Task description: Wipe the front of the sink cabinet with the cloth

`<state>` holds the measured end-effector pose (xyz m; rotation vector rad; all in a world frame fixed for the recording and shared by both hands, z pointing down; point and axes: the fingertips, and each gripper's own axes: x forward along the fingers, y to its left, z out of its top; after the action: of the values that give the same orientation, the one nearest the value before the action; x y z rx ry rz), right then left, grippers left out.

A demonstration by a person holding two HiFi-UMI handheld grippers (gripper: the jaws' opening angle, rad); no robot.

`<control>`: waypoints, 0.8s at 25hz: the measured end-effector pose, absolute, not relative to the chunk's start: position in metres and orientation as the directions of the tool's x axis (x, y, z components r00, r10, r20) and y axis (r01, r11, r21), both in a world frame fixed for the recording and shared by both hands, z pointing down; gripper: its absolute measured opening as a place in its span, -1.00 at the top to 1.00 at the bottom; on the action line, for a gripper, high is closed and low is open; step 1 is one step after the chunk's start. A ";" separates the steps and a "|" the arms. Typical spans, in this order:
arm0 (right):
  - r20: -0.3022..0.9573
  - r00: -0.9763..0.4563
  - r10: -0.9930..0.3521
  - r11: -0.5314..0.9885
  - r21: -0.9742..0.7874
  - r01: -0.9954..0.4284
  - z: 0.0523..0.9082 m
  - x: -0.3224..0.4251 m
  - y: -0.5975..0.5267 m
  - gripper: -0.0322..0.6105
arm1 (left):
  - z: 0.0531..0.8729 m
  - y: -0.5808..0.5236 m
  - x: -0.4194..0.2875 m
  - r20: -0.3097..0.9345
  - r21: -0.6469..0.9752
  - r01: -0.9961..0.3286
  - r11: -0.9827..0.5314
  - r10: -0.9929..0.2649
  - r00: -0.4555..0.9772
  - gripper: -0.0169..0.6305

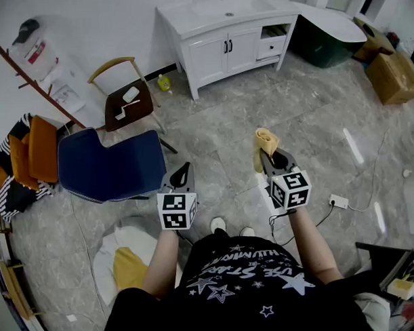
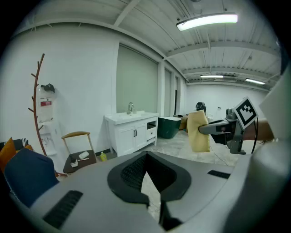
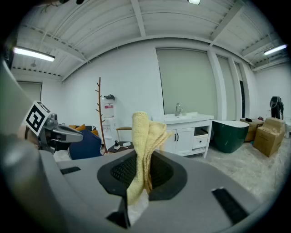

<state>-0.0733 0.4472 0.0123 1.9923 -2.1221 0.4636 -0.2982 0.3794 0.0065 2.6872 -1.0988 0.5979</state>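
The white sink cabinet [image 1: 227, 49] stands against the far wall, well away from both grippers; it also shows as the cabinet [image 2: 132, 136] and the cabinet [image 3: 184, 136]. My right gripper [image 1: 271, 158] is shut on a folded yellow cloth [image 1: 265, 140], which sticks up past its jaws. In the right gripper view the cloth [image 3: 145, 136] hangs between the jaws of the right gripper [image 3: 141, 177]. My left gripper [image 1: 183, 174] is held beside it, shut on nothing. The left gripper view shows the left gripper [image 2: 148, 177] and, to its right, the cloth [image 2: 198, 132].
A blue chair [image 1: 112, 165] and a wooden chair [image 1: 127, 100] stand at the left, with a yellow bottle [image 1: 163, 82] beside the cabinet. A green bathtub [image 1: 325, 42] and cardboard boxes [image 1: 394, 77] are at the right. A power strip [image 1: 338, 201] lies on the grey floor.
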 end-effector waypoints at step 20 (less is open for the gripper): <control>0.321 -0.015 -0.947 -0.042 -0.169 -0.985 0.018 -0.096 0.419 0.71 | 0.034 0.353 -0.336 0.454 0.049 -0.666 -0.744 -0.577 0.678 0.90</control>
<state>-0.0956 0.4191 0.0182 2.1262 -2.0976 0.5375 -0.3364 0.3526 0.0337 2.6813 -1.0064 0.6189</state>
